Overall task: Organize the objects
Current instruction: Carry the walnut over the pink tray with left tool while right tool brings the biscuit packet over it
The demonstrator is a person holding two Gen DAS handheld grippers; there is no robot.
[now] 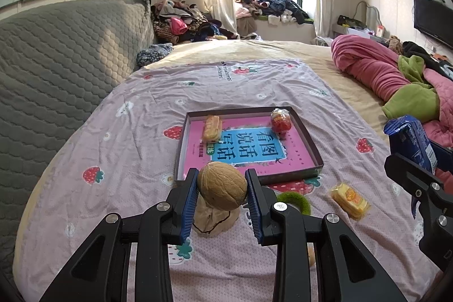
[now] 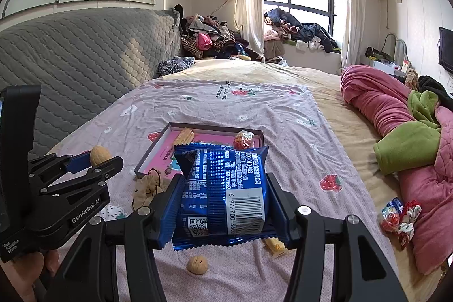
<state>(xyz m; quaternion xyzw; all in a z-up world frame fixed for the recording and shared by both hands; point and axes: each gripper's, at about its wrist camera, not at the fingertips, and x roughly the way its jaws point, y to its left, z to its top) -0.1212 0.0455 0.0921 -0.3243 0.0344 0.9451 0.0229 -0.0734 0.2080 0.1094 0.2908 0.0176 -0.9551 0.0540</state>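
Note:
My left gripper (image 1: 221, 187) is shut on a walnut (image 1: 222, 186), held above the bed just short of the shallow box's (image 1: 307, 132) near edge. The box holds a pink book, a wrapped cake (image 1: 212, 128) and a red wrapped sweet (image 1: 281, 119). My right gripper (image 2: 223, 188) is shut on a blue snack packet (image 2: 226, 188), seen at the right edge of the left wrist view as the same packet (image 1: 410, 143). From the right wrist view the left gripper (image 2: 96, 160) with its walnut (image 2: 99, 155) is at the left, beside the box (image 2: 153, 152).
On the strawberry sheet (image 1: 141, 132) lie a beige scrunchie (image 1: 215, 220), a green ring (image 1: 297, 201), a yellow wrapped cake (image 1: 349, 200), a second walnut (image 2: 197, 264) and small wrapped sweets (image 2: 396, 217). Pink and green blankets (image 2: 396, 137) are piled on the right, a grey headboard (image 1: 56, 61) on the left.

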